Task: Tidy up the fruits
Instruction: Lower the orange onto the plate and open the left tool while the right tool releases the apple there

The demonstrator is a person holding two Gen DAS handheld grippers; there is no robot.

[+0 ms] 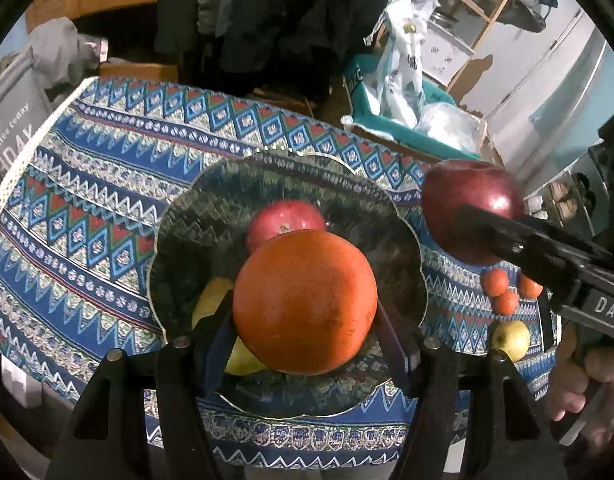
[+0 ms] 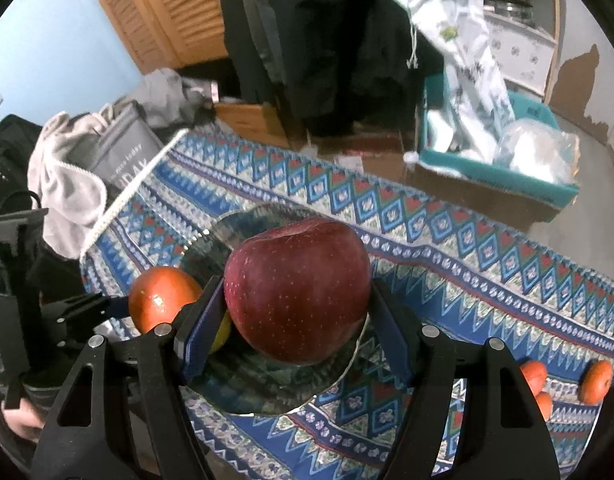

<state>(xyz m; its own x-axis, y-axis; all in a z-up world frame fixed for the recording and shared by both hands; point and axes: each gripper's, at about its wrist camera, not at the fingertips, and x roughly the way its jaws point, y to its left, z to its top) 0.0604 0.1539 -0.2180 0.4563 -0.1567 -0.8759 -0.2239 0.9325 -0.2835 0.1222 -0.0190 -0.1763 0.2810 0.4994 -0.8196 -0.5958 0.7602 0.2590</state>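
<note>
a: any writing you can read?

b: the right gripper [image 1: 473,216] has white letters "das" on its body, cut off at the frame edge. a grey bag [image 2: 123,152] beyond the far left edge of the table carries "nice today" and larger letters below it, partly hidden. the teal box [image 2: 495,168] has lettering on its side, too small to read.

a: the surface?

b: a tablecloth [image 1: 87,208] in blue, white and red zigzag and diamond bands, with a white mesh trim on its left edge. a dark glass plate [image 1: 211,184] with a scalloped rim sits on it.

a: the room?

b: a light blue wall, a louvred wooden door, dark clothes hanging behind the table, a wooden shelf at the right, a white printed plastic bag [image 1: 403,60] standing in the teal box.

a: the jaws and the fruit?

b: the left gripper [image 1: 303,328] pinches an orange [image 1: 305,302] above the plate, over a red apple [image 1: 285,220] and a yellow fruit [image 1: 211,300] lying in it. the right gripper pinches a dark red apple [image 2: 297,288] over the plate's right rim. three small tangerines [image 1: 505,290] and a yellow-green apple [image 1: 511,340] lie on the cloth right of the plate.
</note>
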